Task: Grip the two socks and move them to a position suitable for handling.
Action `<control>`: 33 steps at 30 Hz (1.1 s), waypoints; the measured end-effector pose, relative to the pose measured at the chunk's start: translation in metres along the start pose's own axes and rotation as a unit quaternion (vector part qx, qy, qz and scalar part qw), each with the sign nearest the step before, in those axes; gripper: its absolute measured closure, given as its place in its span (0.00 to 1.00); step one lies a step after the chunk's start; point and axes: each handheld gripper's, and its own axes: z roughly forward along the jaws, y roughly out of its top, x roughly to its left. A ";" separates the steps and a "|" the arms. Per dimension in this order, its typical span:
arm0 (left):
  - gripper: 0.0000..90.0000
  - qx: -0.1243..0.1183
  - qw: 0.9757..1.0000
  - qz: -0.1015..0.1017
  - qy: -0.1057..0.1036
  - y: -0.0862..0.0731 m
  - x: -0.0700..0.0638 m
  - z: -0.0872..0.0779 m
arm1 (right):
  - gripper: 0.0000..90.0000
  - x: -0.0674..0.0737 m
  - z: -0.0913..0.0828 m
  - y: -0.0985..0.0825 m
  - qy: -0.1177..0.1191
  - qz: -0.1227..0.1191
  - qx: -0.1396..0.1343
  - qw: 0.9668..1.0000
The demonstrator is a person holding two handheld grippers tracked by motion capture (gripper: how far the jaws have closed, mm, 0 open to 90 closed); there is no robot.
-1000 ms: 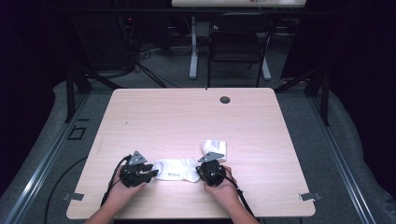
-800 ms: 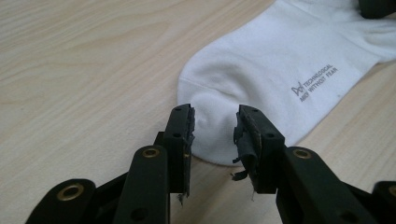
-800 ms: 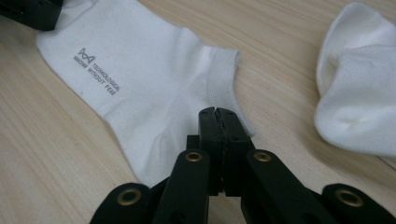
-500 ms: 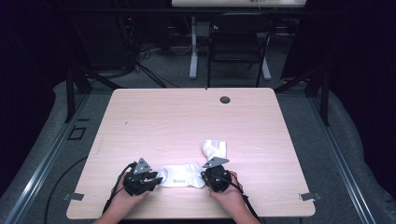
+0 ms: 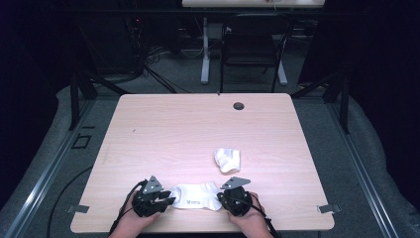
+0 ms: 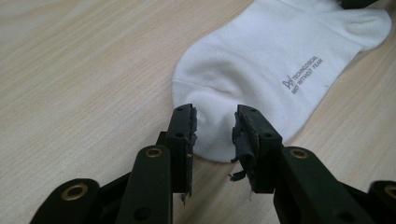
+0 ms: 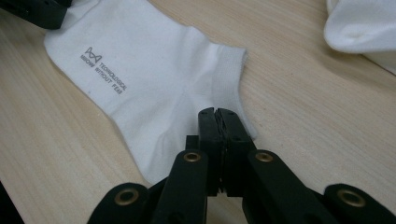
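A pale wooden worktop (image 5: pixel 198 134) is seen in a dark room. A flat white sock (image 5: pixel 197 196) lies near its front edge, a crumpled second sock (image 5: pixel 228 159) just beyond. The sock's cuff end is pinched by the right tool (image 7: pixel 217 116). The left tool (image 6: pixel 214 122) is half parted around the toe, its jaws having just been closing.

Your left tool (image 5: pixel 166 200) sits low at the near edge, jaws parted and just closing inward. Your right tool (image 5: pixel 224 198), close beside it, has jaws pressed together, both hands gripping.
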 end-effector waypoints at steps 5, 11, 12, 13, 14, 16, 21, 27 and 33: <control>0.75 0.000 1.000 -0.009 -0.008 0.002 0.000 0.001 | 0.97 0.000 0.001 0.000 0.001 -0.001 -0.003 1.000; 0.69 -0.029 0.999 -0.020 -0.015 0.006 0.007 -0.005 | 0.88 -0.002 -0.004 0.004 0.003 0.004 -0.028 1.000; 0.69 -0.034 0.999 -0.024 -0.016 0.007 0.008 -0.006 | 0.86 -0.003 -0.005 0.004 -0.004 0.003 -0.034 0.999; 0.68 -0.039 0.999 -0.023 -0.014 0.007 0.011 -0.007 | 0.86 -0.004 -0.005 0.004 -0.009 0.006 -0.035 0.999; 0.67 -0.042 0.999 -0.026 -0.011 0.008 0.012 -0.008 | 0.85 -0.005 -0.006 0.004 -0.013 0.006 -0.041 0.999; 0.67 -0.044 0.999 -0.030 -0.009 0.008 0.015 -0.008 | 0.85 -0.007 -0.007 0.005 -0.019 0.006 -0.043 0.999; 0.65 -0.047 0.998 -0.034 -0.001 0.007 0.021 -0.010 | 0.84 -0.015 -0.010 0.008 -0.030 0.018 -0.055 0.998; 0.64 -0.049 0.998 -0.034 0.008 0.007 0.022 -0.009 | 0.81 -0.024 -0.009 0.017 -0.043 0.017 -0.062 0.997; 0.64 -0.065 0.997 -0.042 0.003 0.007 0.026 -0.009 | 0.78 -0.034 -0.009 0.033 -0.064 0.020 -0.064 0.996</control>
